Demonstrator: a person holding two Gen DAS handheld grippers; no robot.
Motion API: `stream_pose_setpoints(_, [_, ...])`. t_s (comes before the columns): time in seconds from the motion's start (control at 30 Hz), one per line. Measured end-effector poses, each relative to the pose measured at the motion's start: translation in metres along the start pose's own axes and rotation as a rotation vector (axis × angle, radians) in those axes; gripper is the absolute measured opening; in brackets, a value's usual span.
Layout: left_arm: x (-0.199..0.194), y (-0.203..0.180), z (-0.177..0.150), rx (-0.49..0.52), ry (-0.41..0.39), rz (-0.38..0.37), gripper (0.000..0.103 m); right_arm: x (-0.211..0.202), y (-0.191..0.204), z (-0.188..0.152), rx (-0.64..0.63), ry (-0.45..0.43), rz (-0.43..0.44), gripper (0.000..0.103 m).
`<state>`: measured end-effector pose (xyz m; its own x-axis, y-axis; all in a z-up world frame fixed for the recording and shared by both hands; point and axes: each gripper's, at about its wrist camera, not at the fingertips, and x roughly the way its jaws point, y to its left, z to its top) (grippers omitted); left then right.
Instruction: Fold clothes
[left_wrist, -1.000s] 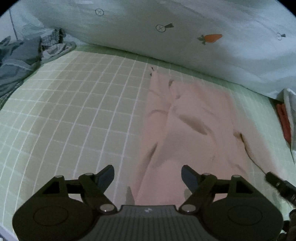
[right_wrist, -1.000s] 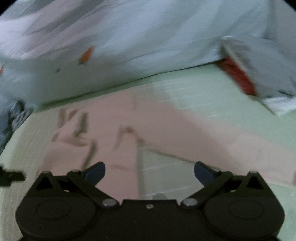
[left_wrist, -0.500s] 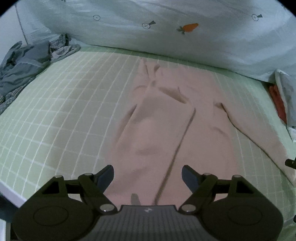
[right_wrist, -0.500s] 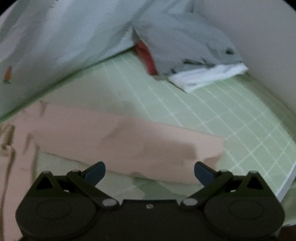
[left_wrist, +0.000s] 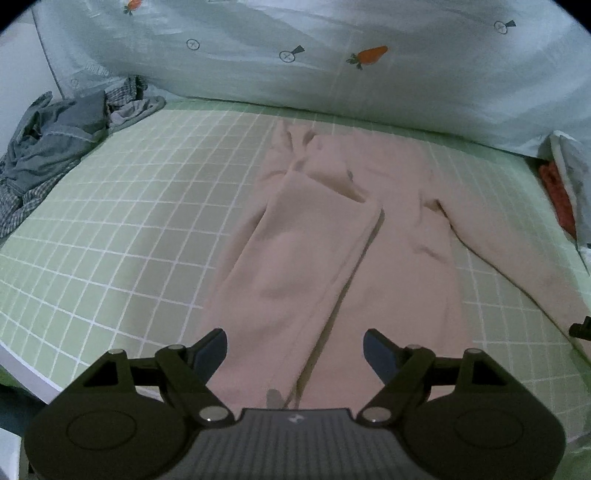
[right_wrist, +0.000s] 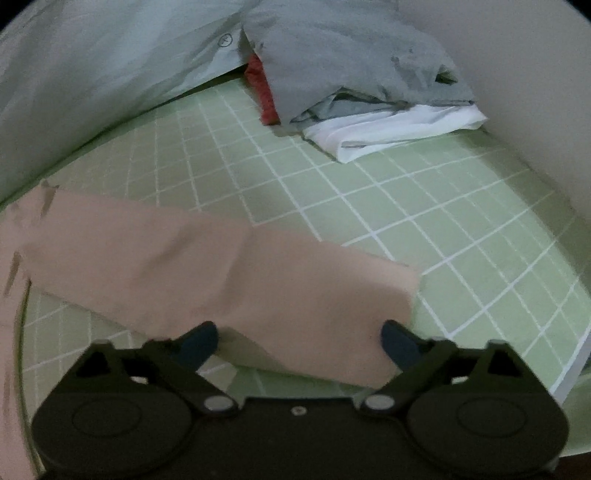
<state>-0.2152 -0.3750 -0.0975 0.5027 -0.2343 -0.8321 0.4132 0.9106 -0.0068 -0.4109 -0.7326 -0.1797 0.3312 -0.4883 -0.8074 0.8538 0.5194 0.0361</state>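
Sleeve (right_wrist: 258, 284) of the pink garment (left_wrist: 332, 240), lying mid-frame on the bed (left_wrist: 129, 221), sits between my spread right gripper (right_wrist: 299, 336); I'd pinch near its cuff, left gripper (left_wrist: 295, 347) spread above the hem.

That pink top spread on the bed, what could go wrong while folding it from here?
1. The right gripper is open around the sleeve end; it may pinch the green checked sheet too.
2. The pink top has one sleeve already folded over; pulling the other could shift or wrinkle it.
3. The sleeve end lies near the bed edge and might slip off.
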Motion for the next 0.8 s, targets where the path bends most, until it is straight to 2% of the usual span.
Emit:
stream_pose_setpoints(0.07, [0.001, 0.006, 0.011, -0.005, -0.011, -0.001, 0.082, 0.0, 0.001, 0.002, -0.008, -0.005, -0.007, 0.079])
stream_pose_setpoints(0.13, [0.003, 0.012, 0.023, -0.01, -0.022, -0.001, 0.082, -0.002, 0.004, 0.007, -0.043, -0.006, 0.006, 0.057])
stream_pose_setpoints(0.2, [0.004, 0.019, 0.034, -0.016, -0.034, -0.002, 0.082, -0.003, 0.009, 0.013, -0.069, 0.001, 0.018, 0.013])
stream_pose_setpoints(0.23, [0.004, 0.022, 0.04, -0.018, -0.04, -0.002, 0.082, -0.003, 0.013, 0.017, -0.082, 0.002, 0.023, 0.007])
stream_pose_setpoints(0.33, [0.006, 0.032, 0.057, -0.026, -0.057, -0.004, 0.082, -0.006, 0.026, 0.026, -0.12, -0.007, 0.039, 0.005])
stream_pose_setpoints(0.5, [0.021, 0.044, 0.075, -0.043, -0.057, -0.017, 0.082, -0.033, 0.069, 0.038, -0.172, -0.114, 0.118, 0.004])
stream_pose_setpoints(0.73, [0.041, 0.061, 0.099, -0.066, -0.056, -0.037, 0.082, -0.062, 0.182, 0.036, -0.329, -0.17, 0.404, 0.004])
stream_pose_setpoints(0.77, [0.044, 0.064, 0.102, -0.07, -0.056, -0.04, 0.082, -0.062, 0.198, 0.031, -0.354, -0.159, 0.454, 0.005])
stream_pose_setpoints(0.8, [0.047, 0.066, 0.106, -0.073, -0.056, -0.042, 0.082, -0.061, 0.214, 0.026, -0.382, -0.145, 0.491, 0.011])
